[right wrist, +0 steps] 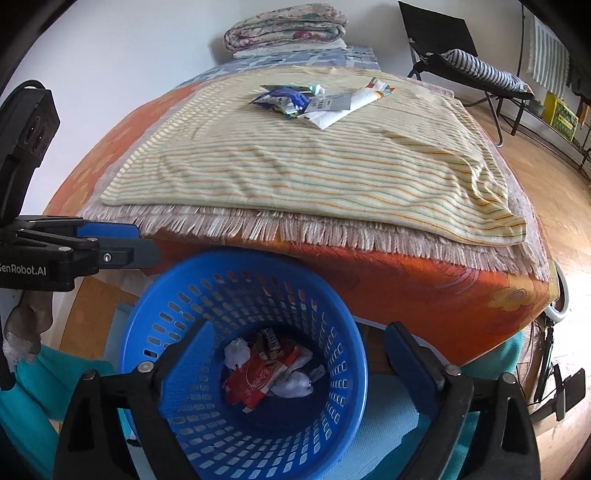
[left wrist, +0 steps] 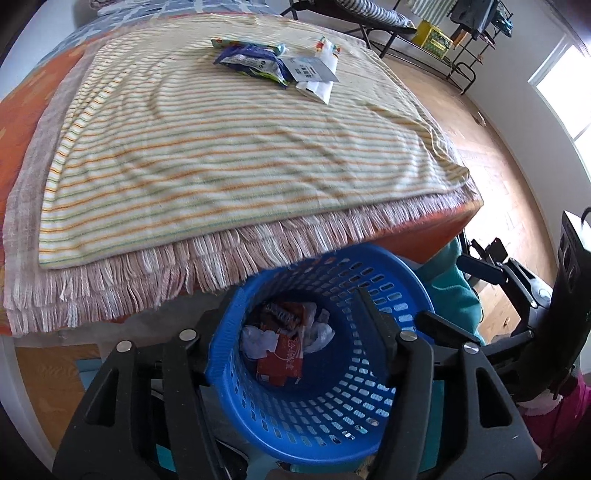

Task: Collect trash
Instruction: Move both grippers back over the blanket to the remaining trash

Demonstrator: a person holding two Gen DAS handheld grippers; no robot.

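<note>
A blue perforated basket (left wrist: 373, 417) (right wrist: 184, 306) stands on the floor at the foot of the bed. It holds a red wrapper (left wrist: 279, 363) (right wrist: 255, 382) and crumpled white paper (right wrist: 238, 352). My left gripper (left wrist: 295, 328) is open with its jaws wide on either side of the basket's rim. My right gripper (right wrist: 299, 343) is open and empty above the basket. On the striped blanket (left wrist: 221, 147) (right wrist: 295, 170) lie a blue snack bag (left wrist: 251, 62) (right wrist: 284, 99) and white and grey paper packets (left wrist: 314, 70) (right wrist: 336, 107).
The bed has an orange sheet (right wrist: 424, 291) and a fringed throw (left wrist: 129, 273). Folded bedding (right wrist: 288, 29) is stacked at the head. A black folding chair (right wrist: 454, 62) and a rack (left wrist: 476, 37) stand on the wooden floor (left wrist: 480, 122) to the right.
</note>
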